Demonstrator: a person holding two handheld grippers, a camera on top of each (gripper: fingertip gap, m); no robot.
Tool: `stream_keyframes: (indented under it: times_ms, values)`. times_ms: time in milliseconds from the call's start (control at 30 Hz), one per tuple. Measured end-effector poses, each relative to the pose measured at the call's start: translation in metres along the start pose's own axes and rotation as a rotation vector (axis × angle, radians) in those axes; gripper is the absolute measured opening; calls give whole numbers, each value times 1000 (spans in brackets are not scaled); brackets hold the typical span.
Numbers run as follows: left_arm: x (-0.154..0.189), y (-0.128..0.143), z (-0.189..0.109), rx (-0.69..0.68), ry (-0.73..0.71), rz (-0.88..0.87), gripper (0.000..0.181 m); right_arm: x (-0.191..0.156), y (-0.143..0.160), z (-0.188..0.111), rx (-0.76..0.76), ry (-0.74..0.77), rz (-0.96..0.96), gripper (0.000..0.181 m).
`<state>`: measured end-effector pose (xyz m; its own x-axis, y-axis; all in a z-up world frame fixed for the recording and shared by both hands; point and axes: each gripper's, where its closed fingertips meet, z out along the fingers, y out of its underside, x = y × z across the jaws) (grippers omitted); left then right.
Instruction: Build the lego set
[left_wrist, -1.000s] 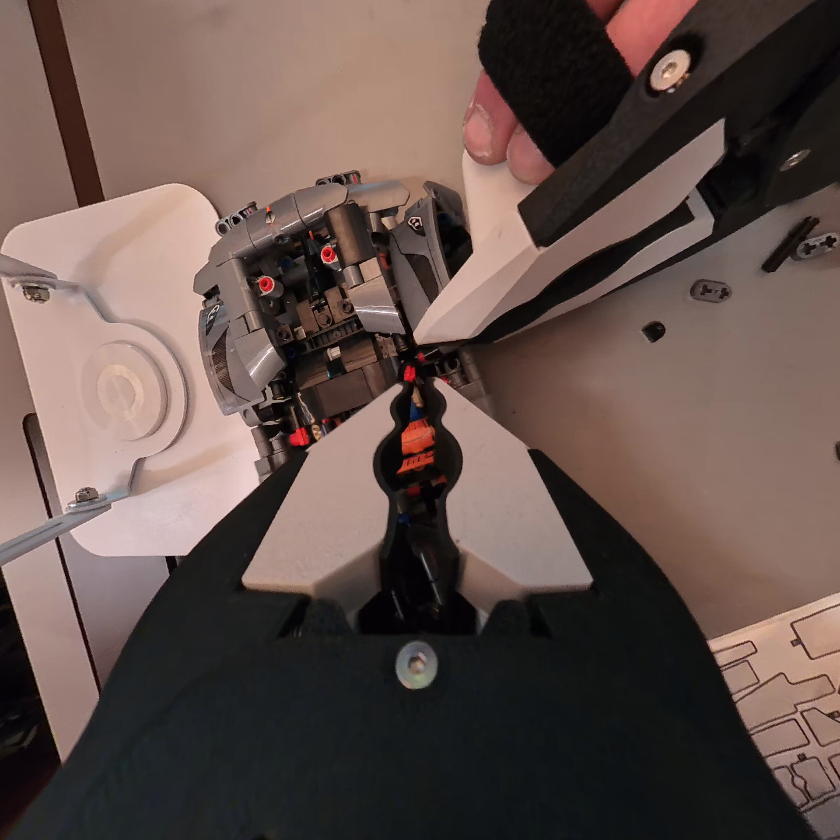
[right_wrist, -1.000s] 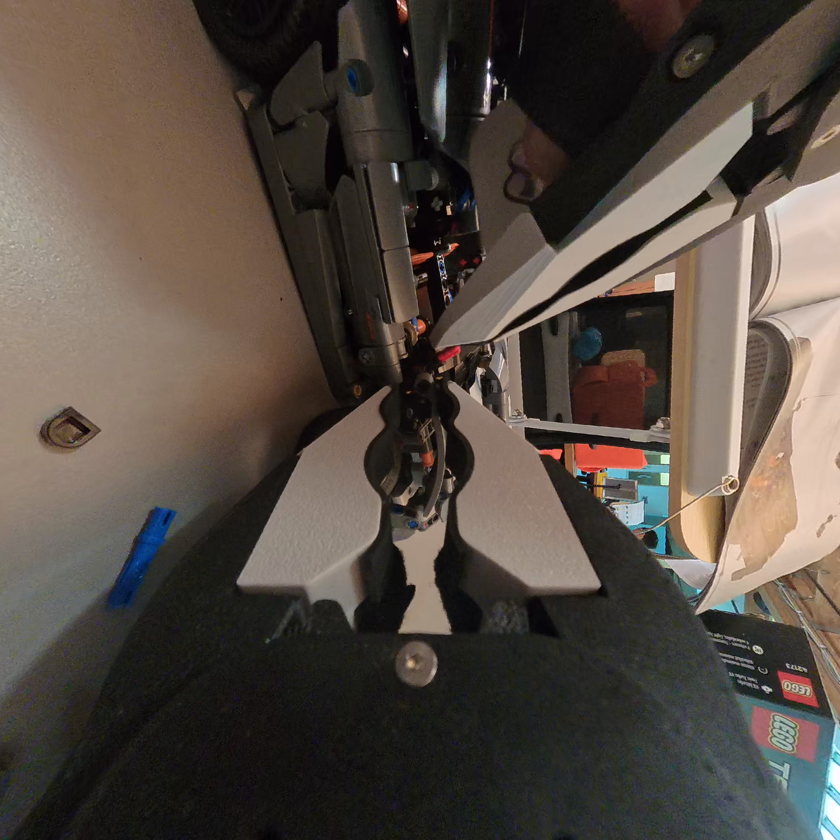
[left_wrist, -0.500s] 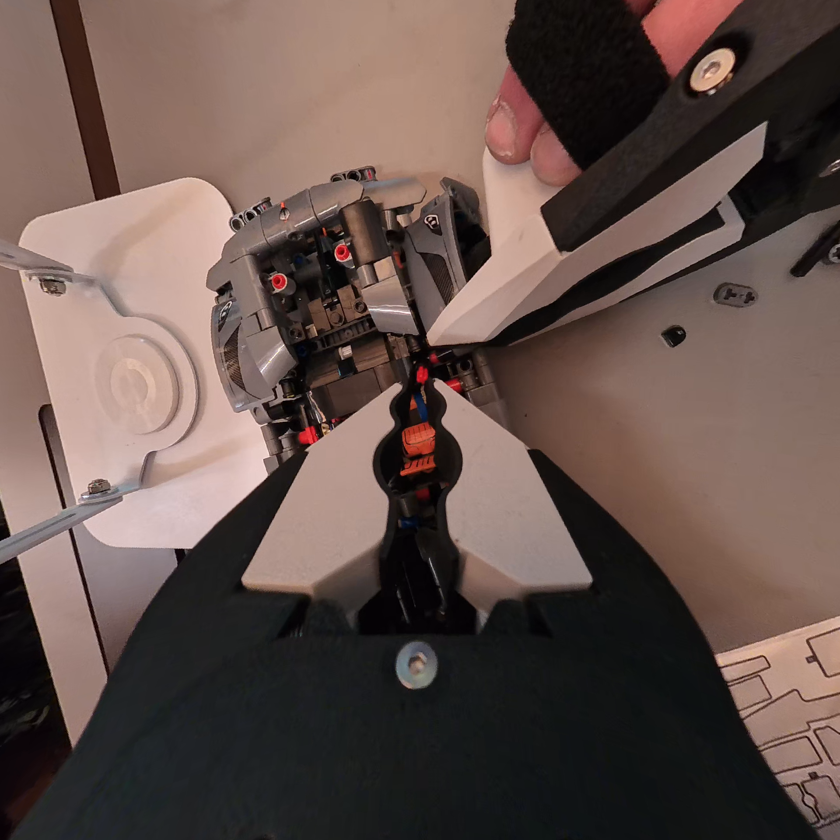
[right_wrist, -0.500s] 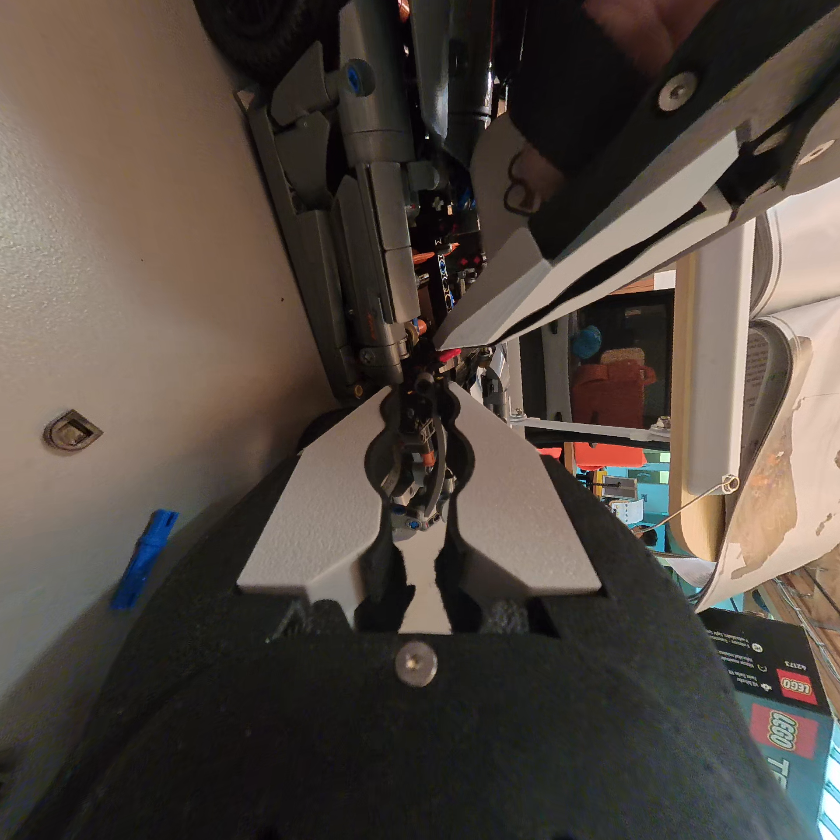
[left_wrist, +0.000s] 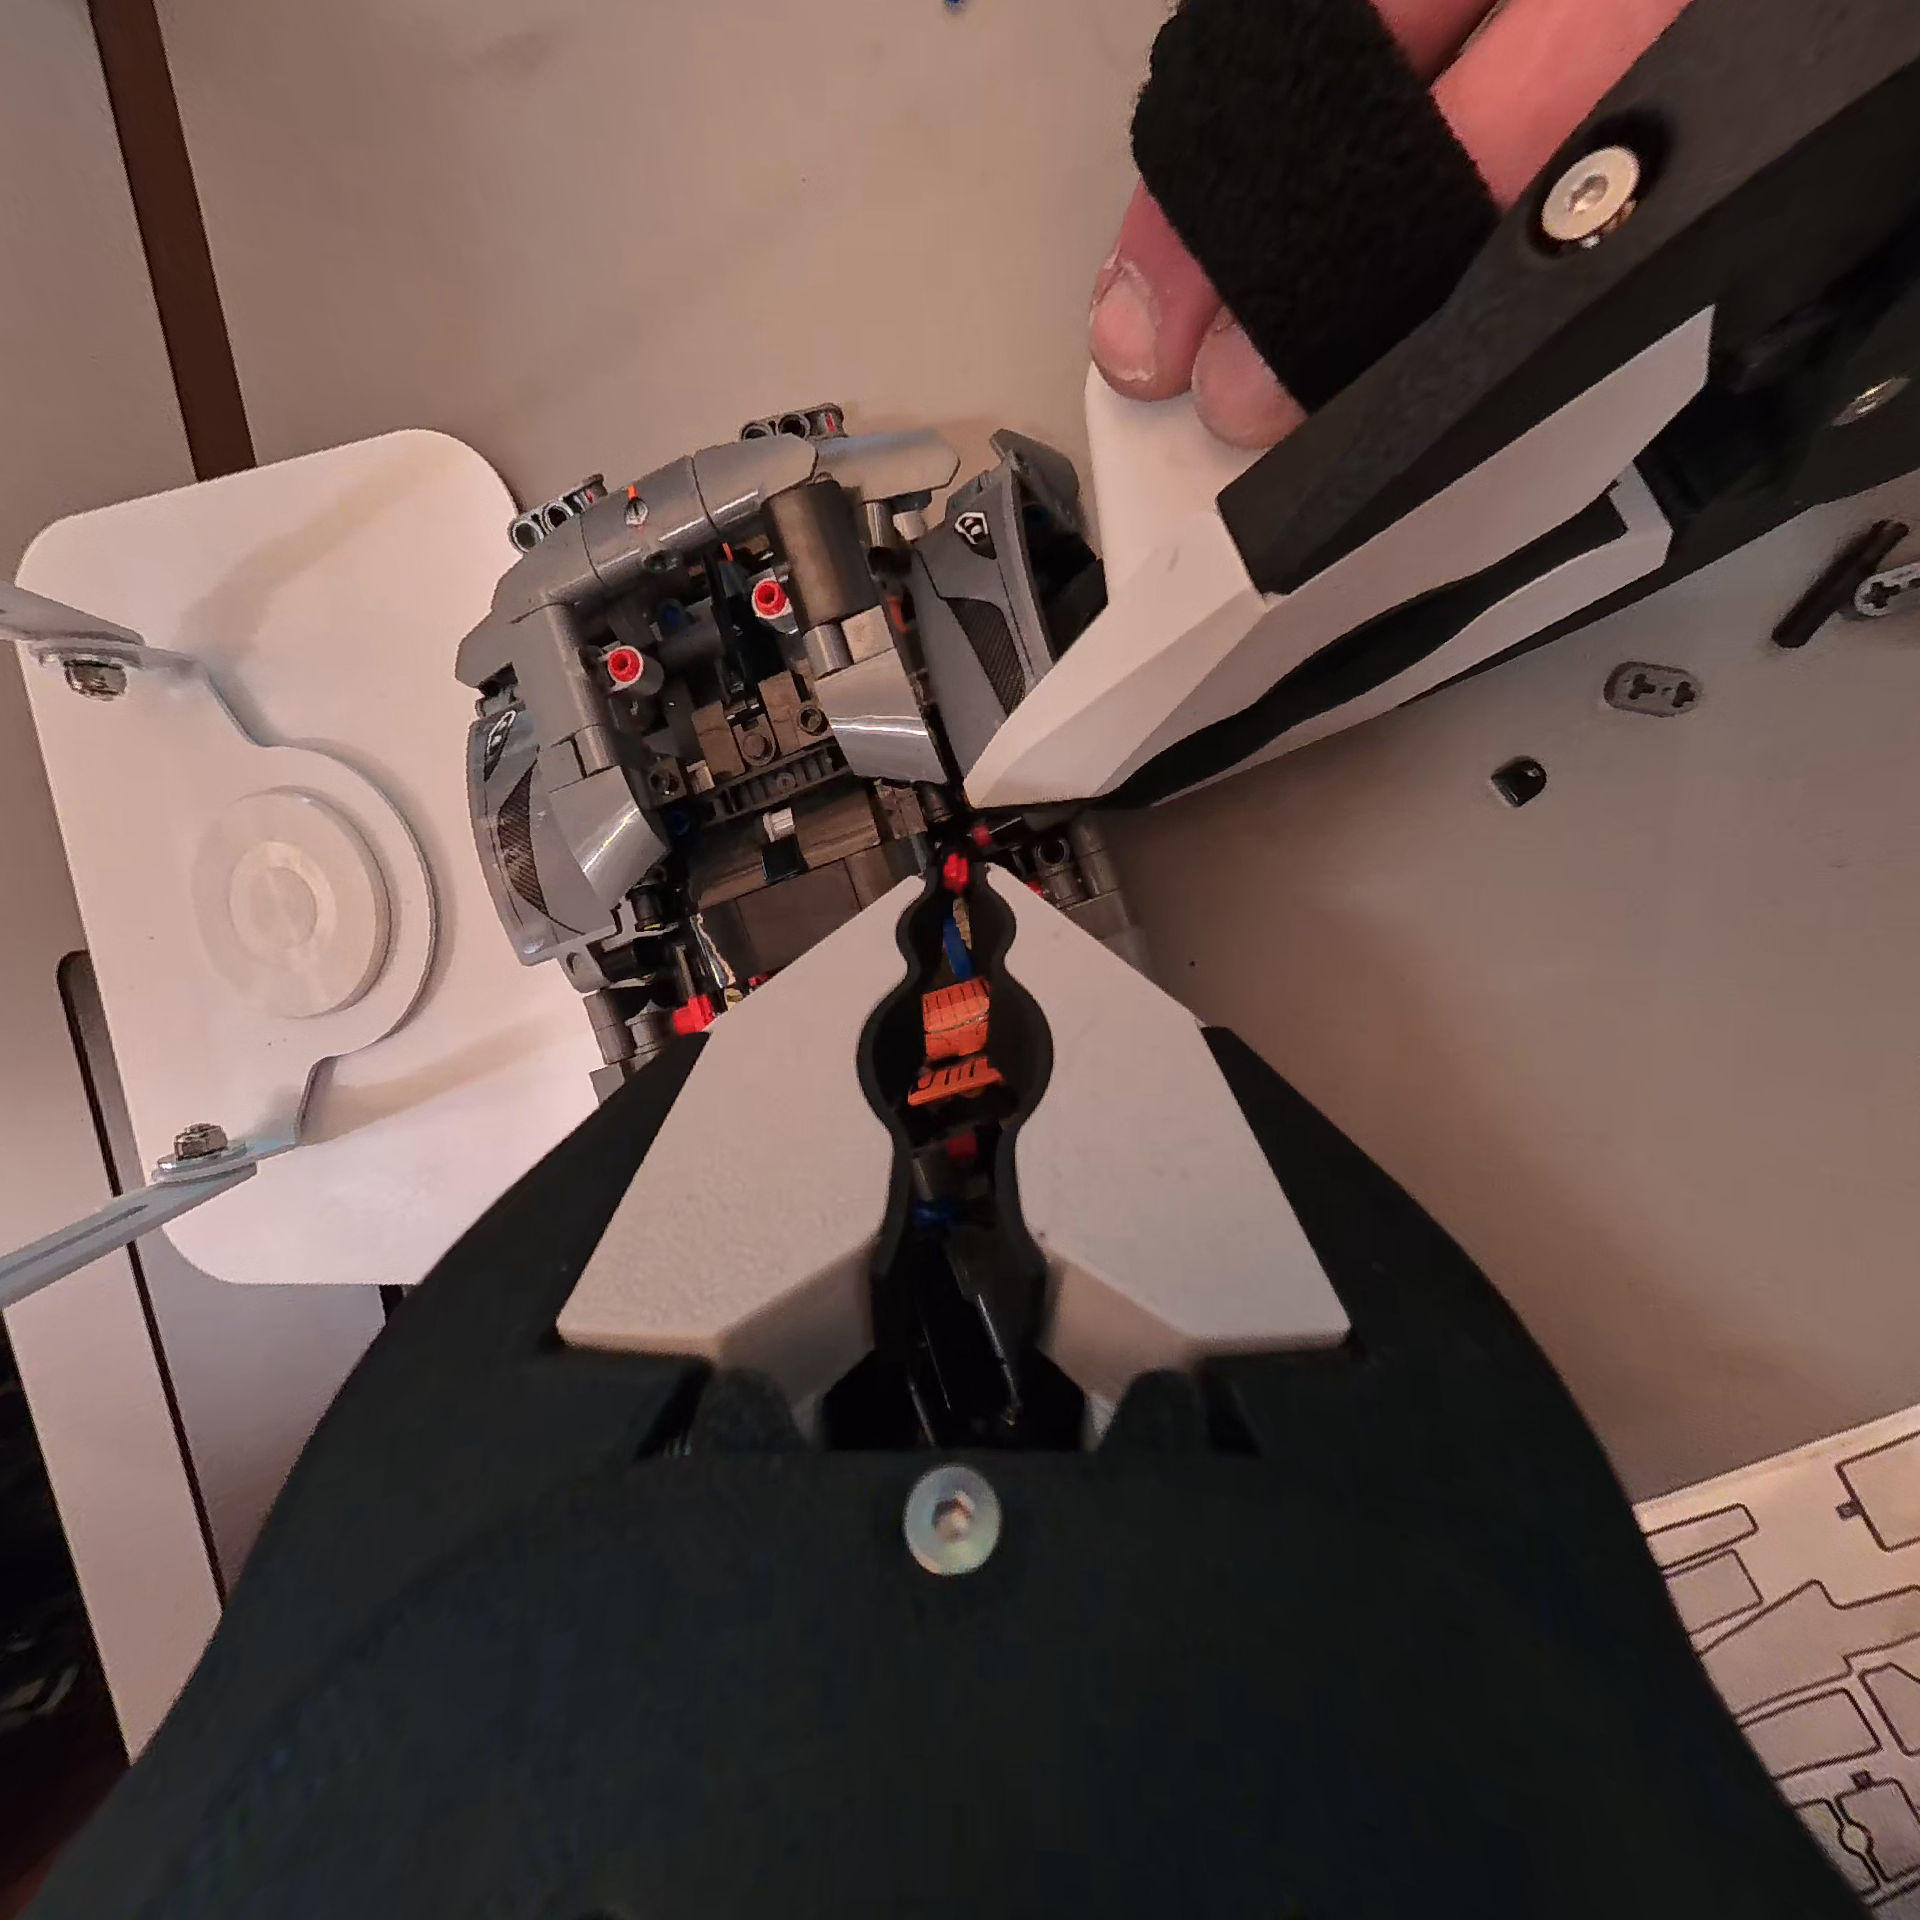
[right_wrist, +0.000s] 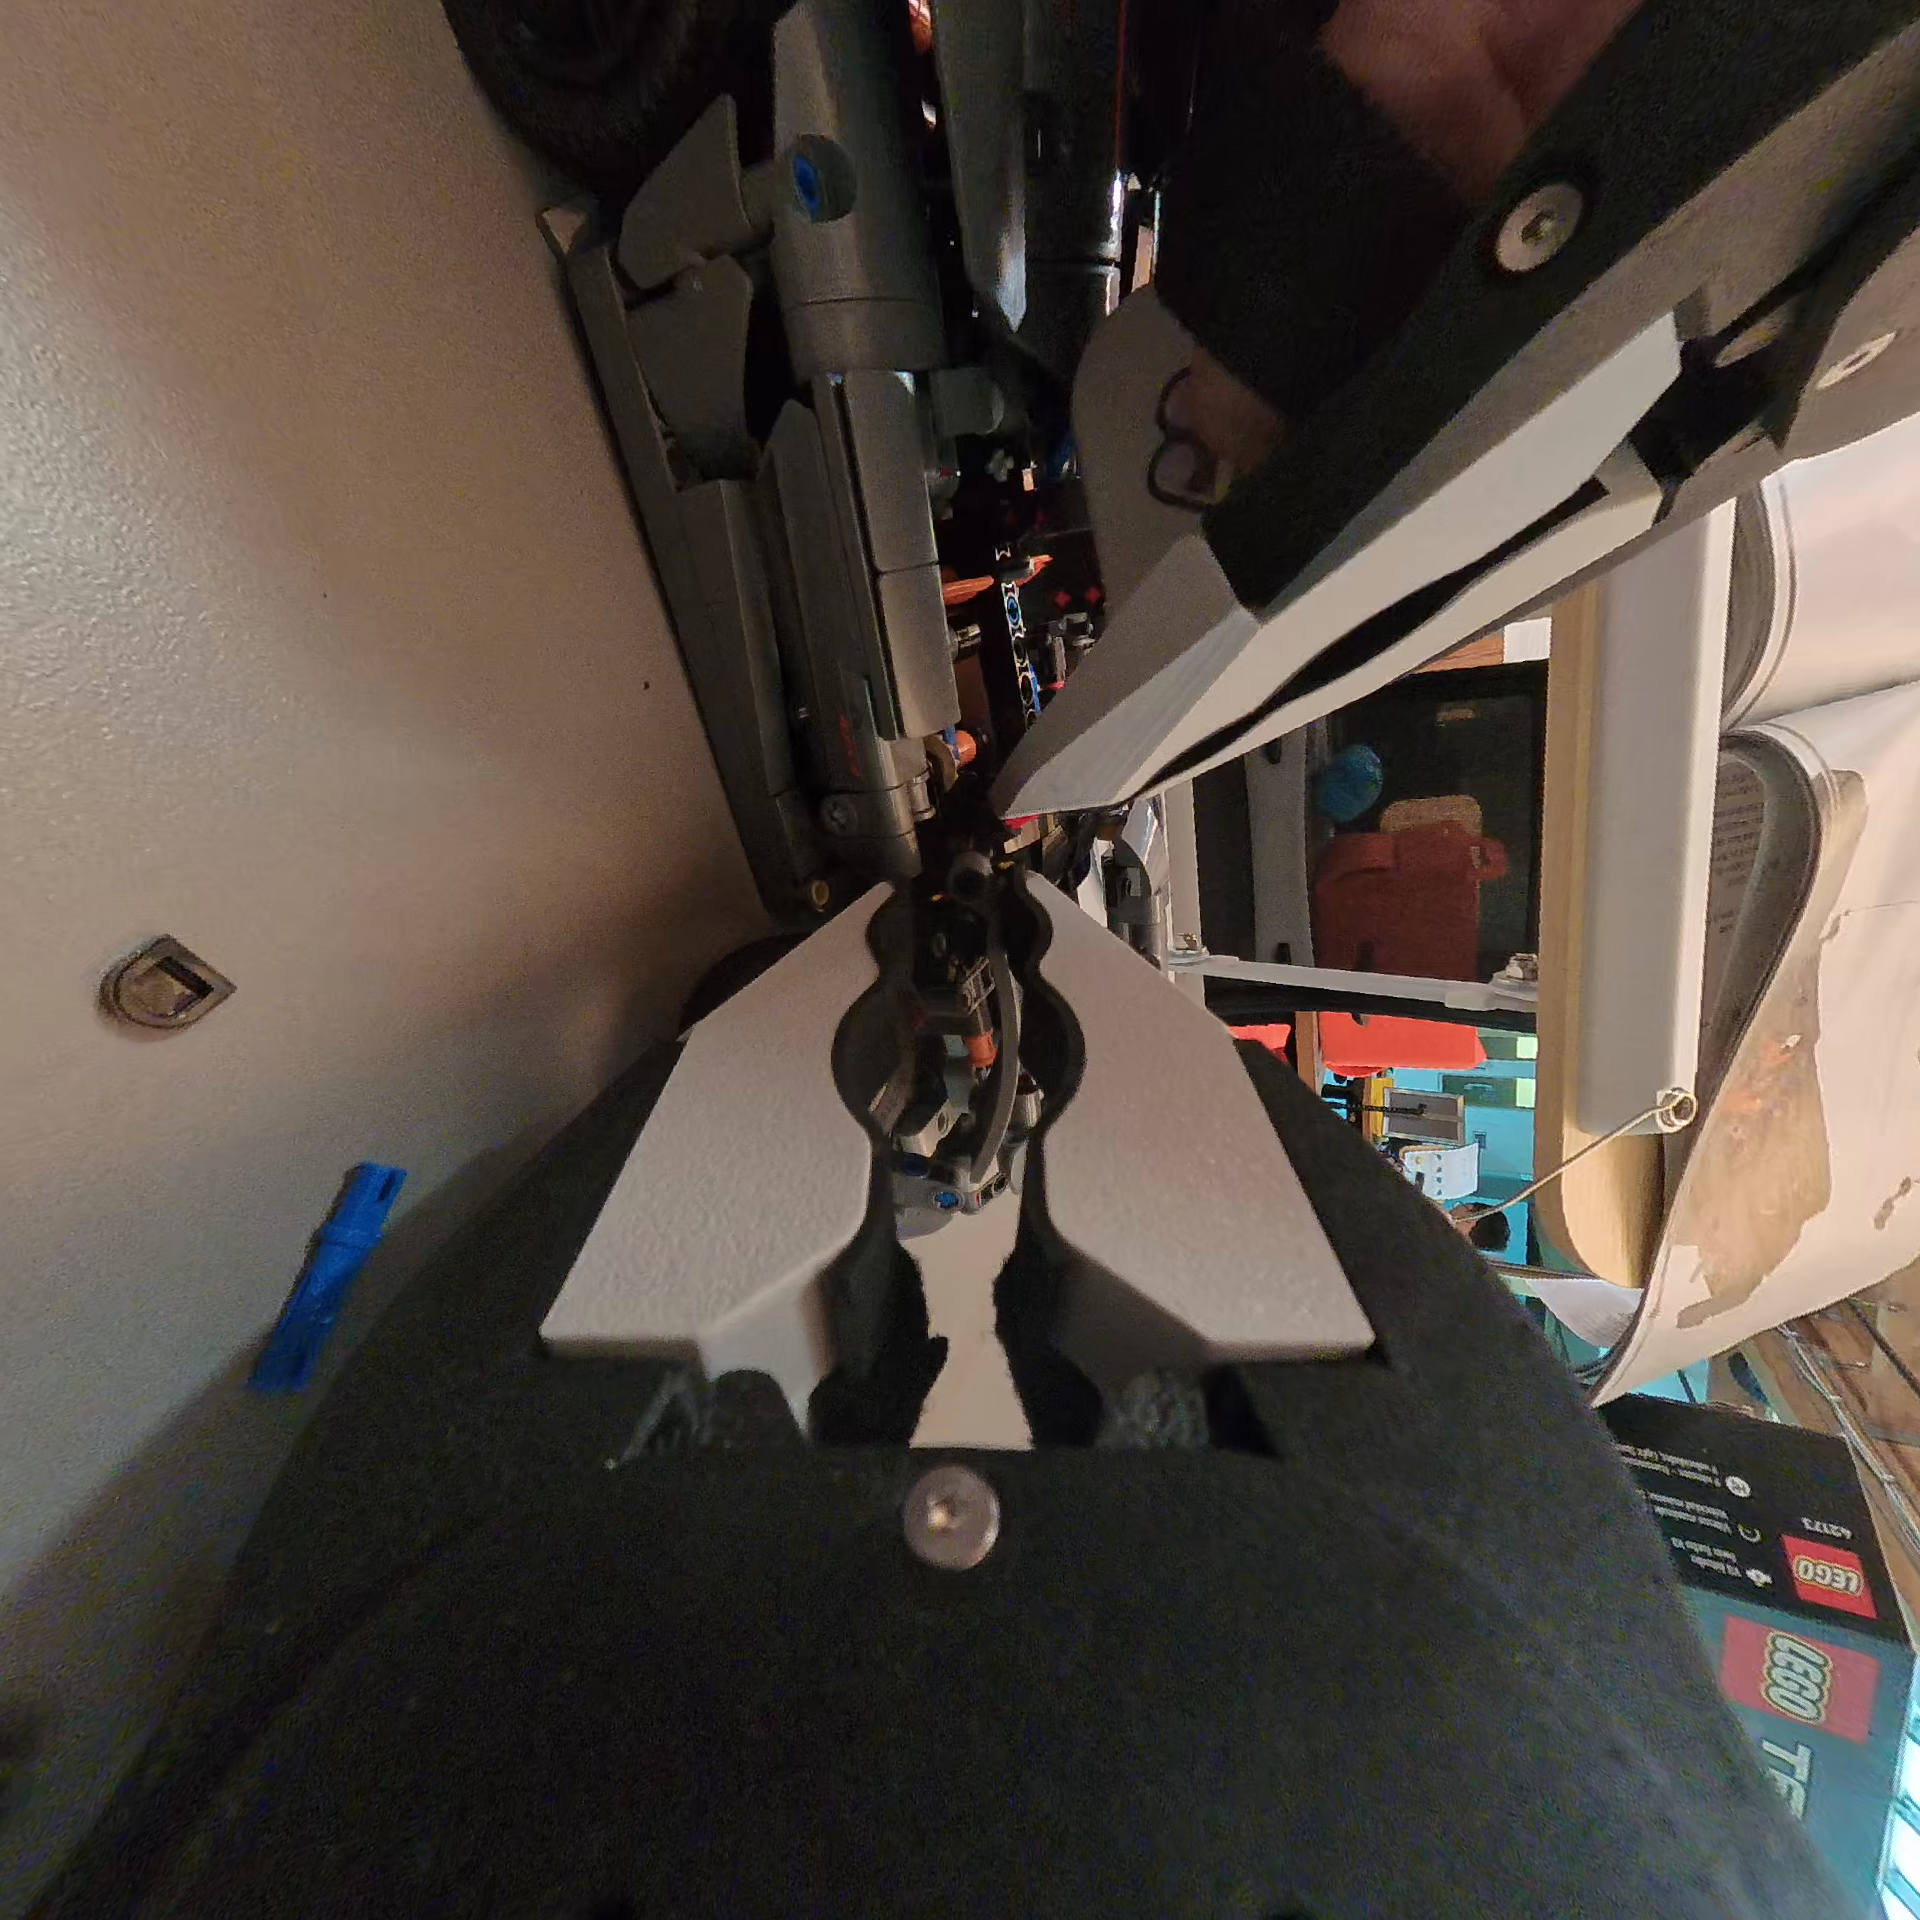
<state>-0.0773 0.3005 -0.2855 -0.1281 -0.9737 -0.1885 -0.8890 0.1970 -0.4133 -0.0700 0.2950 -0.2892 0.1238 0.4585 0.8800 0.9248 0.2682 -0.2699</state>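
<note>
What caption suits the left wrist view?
Two tongs meet on a grey Lego car on a table.

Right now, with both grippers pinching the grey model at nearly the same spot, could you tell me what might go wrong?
1. The left gripper and right gripper are both shut on the lego model with their tips almost touching; any twist could make them collide or pop parts off.
2. Each grips only a thin inner section, so the model may slip or pivot.
3. Loose pieces such as the blue pin lie on the table nearby and could be knocked away.

my left wrist view looks down close onto the lego model (left_wrist: 727, 727); my right wrist view sees it side-on, equally near.
</note>
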Motion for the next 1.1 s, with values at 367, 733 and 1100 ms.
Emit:
stream_keyframes:
  times_ms: [367, 733, 1100]
  values:
    - [-1, -2, 0, 15, 3, -1, 1, -1, 1, -2, 4, -48, 8, 21]
    - [-1, -2, 0, 15, 3, 0, 1, 1, 3, -2, 10, -66, 21, 18]
    - [-1, -2, 0, 16, 5, -1, 1, 2, 1, -2, 21, -63, 33, 17]
